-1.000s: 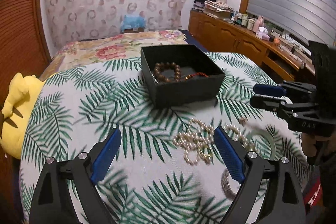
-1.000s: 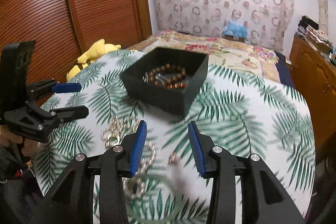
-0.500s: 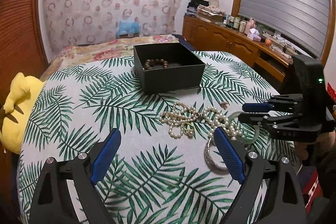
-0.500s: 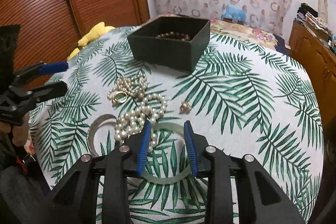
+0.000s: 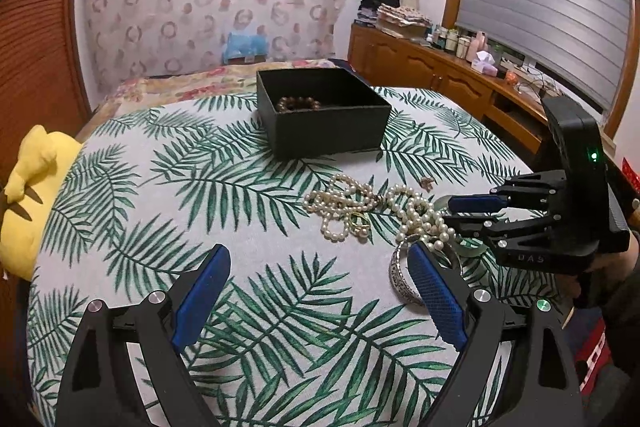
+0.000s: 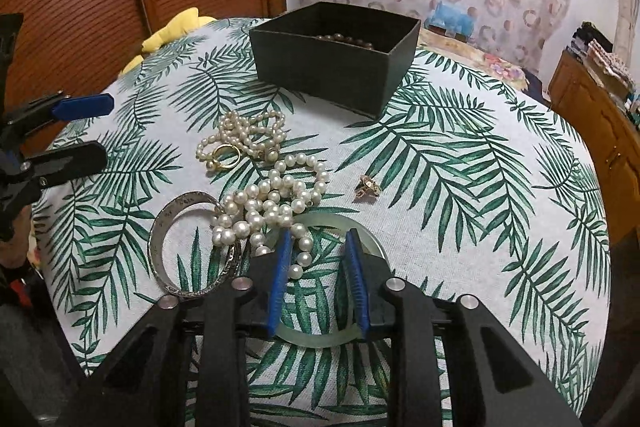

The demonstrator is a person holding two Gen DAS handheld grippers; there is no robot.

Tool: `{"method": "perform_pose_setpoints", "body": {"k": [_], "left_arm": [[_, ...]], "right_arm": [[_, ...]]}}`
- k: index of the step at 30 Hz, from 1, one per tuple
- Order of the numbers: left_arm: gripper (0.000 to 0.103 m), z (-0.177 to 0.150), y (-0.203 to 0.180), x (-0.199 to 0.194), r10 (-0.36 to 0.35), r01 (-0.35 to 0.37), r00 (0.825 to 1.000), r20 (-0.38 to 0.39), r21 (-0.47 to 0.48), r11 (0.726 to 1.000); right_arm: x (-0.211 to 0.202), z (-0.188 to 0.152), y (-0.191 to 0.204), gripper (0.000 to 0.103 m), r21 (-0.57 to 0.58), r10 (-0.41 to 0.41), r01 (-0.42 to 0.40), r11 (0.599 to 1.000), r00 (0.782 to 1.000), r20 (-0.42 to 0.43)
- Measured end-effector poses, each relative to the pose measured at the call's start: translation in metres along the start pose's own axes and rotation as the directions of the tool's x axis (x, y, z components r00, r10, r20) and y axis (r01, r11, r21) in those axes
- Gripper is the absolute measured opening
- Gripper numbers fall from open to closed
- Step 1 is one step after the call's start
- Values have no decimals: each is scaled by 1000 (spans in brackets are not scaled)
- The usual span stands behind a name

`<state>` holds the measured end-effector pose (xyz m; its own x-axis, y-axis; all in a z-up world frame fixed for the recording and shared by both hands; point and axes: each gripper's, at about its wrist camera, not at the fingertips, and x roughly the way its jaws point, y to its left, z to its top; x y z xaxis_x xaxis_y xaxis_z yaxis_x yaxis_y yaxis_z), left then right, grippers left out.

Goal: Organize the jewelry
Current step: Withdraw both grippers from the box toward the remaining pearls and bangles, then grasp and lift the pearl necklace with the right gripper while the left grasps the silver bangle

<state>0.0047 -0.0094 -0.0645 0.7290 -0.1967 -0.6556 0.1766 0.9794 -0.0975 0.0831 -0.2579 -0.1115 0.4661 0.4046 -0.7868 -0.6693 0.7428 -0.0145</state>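
Observation:
A black box [image 5: 324, 111] [image 6: 340, 57] with a brown bead bracelet [image 5: 298, 103] inside stands on the palm-print cloth. Pearl strands [image 6: 264, 195] [image 5: 360, 211], a gold ring [image 6: 226, 151], a silver bangle [image 6: 192, 247] [image 5: 402, 277], a pale green jade bangle [image 6: 328, 337] and a small gold earring [image 6: 368, 185] lie in front of it. My right gripper [image 6: 318, 247] [image 5: 460, 213] is open, low over the jade bangle with pearls between its fingers. My left gripper [image 5: 316, 283] is wide open and empty above the cloth.
A yellow plush toy [image 5: 24, 195] lies at the table's left edge. A bed with floral cover [image 5: 180, 87] is behind the table. A wooden sideboard [image 5: 460, 83] with bottles runs along the right wall.
Both grippers pulled back from the box. My right gripper lowered onto the jade bangle and narrowed its opening. The left gripper stays wide open.

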Motion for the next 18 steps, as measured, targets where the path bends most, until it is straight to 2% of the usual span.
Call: {"method": "perform_pose_setpoints", "body": {"k": [1, 2, 7, 10, 16, 18], "left_arm": [[87, -1, -1, 3, -4, 4, 1000, -9, 4, 1000], [87, -1, -3, 6, -8, 8, 1000, -18, 8, 1000], [87, -2, -14, 21, -43, 45, 997, -62, 35, 998], [86, 0, -22, 31, -70, 75, 993, -90, 57, 996], [66, 1, -31, 42, -87, 99, 989, -123, 87, 991], [55, 0, -32, 44, -99, 111, 987, -130, 89, 990]], "right_arm": [[0, 0, 1, 20, -9, -8, 8, 1000, 1000, 1], [0, 0, 1, 10, -11, -6, 6, 1000, 1000, 2], [-1, 0, 1, 8, -17, 0, 0, 1000, 1000, 9], [-15, 4, 0, 8, -8, 2, -1, 1000, 998, 61], [-43, 19, -2, 8, 1, 7, -7, 1000, 987, 163], [-49, 26, -2, 8, -6, 11, -10, 1000, 982, 186]]}}
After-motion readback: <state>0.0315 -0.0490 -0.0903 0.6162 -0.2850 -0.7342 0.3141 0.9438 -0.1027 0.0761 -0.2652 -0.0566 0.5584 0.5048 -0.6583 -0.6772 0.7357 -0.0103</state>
